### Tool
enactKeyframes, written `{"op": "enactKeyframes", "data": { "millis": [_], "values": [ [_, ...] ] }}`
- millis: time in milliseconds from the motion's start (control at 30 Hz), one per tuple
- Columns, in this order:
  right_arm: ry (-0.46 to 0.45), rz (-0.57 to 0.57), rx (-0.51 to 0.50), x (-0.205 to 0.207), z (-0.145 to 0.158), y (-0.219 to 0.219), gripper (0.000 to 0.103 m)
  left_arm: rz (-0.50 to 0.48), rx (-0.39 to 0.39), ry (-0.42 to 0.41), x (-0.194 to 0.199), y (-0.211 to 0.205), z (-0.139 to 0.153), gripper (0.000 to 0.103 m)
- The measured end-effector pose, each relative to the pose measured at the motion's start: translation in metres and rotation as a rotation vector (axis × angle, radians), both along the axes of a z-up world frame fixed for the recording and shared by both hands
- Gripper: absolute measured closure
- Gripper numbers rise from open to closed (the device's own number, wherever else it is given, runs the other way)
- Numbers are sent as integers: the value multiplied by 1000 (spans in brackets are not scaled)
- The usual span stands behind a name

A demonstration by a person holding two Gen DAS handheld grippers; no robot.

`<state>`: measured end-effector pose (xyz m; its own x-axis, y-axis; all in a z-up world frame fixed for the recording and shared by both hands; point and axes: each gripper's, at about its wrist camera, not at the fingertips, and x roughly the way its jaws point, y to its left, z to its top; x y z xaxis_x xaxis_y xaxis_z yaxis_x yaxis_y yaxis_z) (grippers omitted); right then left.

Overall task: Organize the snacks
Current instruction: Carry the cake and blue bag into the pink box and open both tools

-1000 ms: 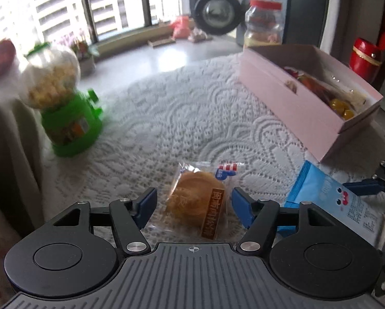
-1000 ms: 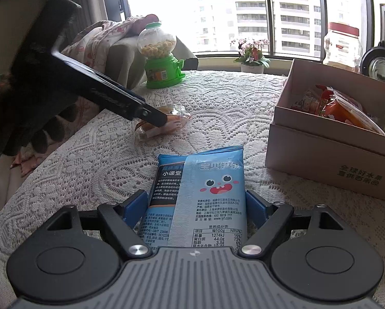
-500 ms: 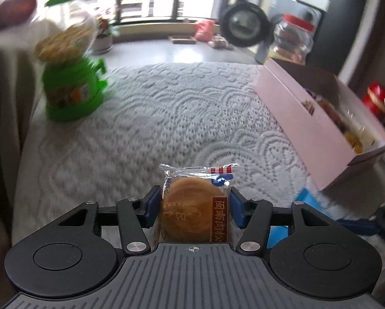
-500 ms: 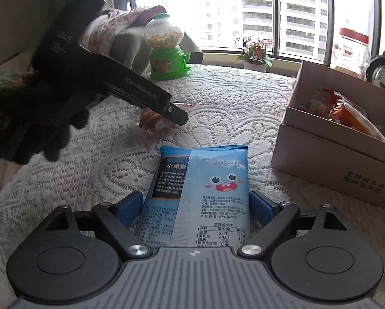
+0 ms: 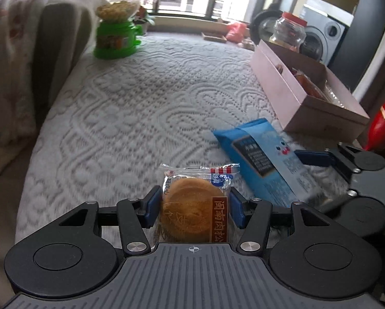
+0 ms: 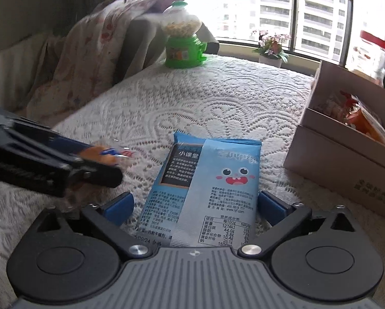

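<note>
**Pastry gripped, blue packet between widening jaws**

The left gripper (image 5: 193, 206) is clamping a wrapped round pastry (image 5: 192, 209) – blue pads pressing both sides of the wrapper, the packet seeming to be raised off the lace tablecloth (image 5: 141, 108), though the blur is making that hard to confirm. The right gripper (image 6: 195, 206) is opening, its jaws standing wide on either side of a blue snack packet (image 6: 205, 188) lying flat on the cloth, pads clear of it. To the right, near the packet – a pink cardboard box (image 5: 290, 95) is holding other snacks. A green candy dispenser (image 6: 183, 38) is standing at the far edge.
</note>
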<state>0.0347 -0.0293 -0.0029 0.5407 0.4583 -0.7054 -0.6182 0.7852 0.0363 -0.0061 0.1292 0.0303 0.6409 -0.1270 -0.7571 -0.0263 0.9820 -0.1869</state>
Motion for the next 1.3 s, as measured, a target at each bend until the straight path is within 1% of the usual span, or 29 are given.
{"op": "enactKeyframes", "data": {
  "millis": [67,100,167,267,367,500,667,767,900,1000,1100,1200,1300],
  "values": [
    [-4,-10,-5,-1,0,2,2,8,-31,-4,-7,1,1,43],
    [-10,-24,-4,-2,0,2,8,9,-41,-6,-9,0,0,43],
    [-19,-58,-10,-3,3,0,16,10,-53,-8,-15,0,-1,43],
    [20,-86,27,-4,10,-8,19,1,-61,-22,-25,-4,-1,43],
    [22,-102,52,-14,21,-19,20,-7,-91,-36,-33,-6,-3,43],
    [-7,-83,64,-41,40,-41,20,-43,-94,-41,-45,-16,-3,43],
    [-27,-88,40,-70,51,-65,20,-101,-95,-38,-55,-32,-5,43],
    [-50,-106,2,-85,55,-75,20,-149,-91,-45,-58,-47,-2,43],
    [-103,-145,-42,-98,67,-93,20,-219,-76,-84,-59,-68,11,43],
    [-151,-183,-29,-104,87,-111,20,-257,-59,-123,-55,-81,28,43],
    [-230,-234,-19,-106,111,-126,20,-289,-34,-186,-46,-95,52,43],
    [-289,-281,-2,-101,133,-140,20,-327,-20,-244,-34,-108,76,43],
    [-354,-325,13,-93,157,-152,20,-351,-9,-280,-14,-121,89,43]
  ]
}}
